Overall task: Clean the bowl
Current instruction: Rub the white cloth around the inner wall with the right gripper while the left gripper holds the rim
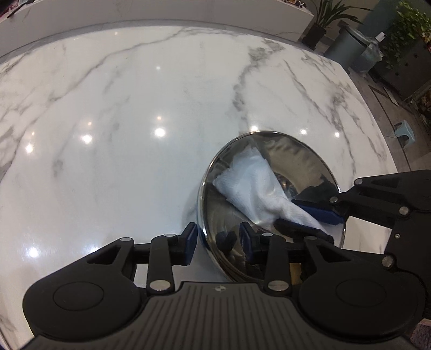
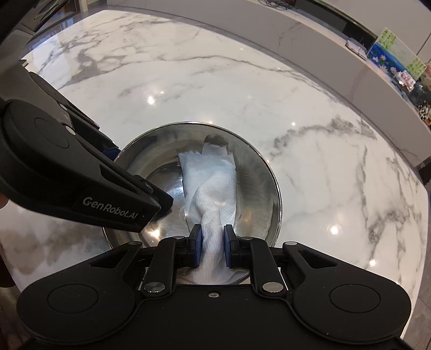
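Note:
A shiny steel bowl [image 1: 296, 161] [image 2: 256, 193] stands on the white marble table [image 1: 134, 107]. A crumpled white paper towel [image 1: 247, 177] [image 2: 210, 172] lies inside it, running from the near wall toward the far wall. My right gripper [image 2: 212, 247] [image 1: 304, 218] is shut on the towel's bunched near end, just above the bowl's near rim. My left gripper [image 1: 218, 241] straddles the bowl's left rim, one pad outside and one inside. Its pads stand apart without pinching the rim, so it is open. In the right wrist view its black housing [image 2: 80, 175] covers the bowl's left edge.
A raised white ledge [image 1: 161, 10] runs along the back of the table. Potted plants and a grey bin [image 1: 350, 48] stand on the floor beyond the table's far right corner, with a small stool [image 1: 404, 132] nearby. Picture cards [image 2: 390, 51] sit on the ledge.

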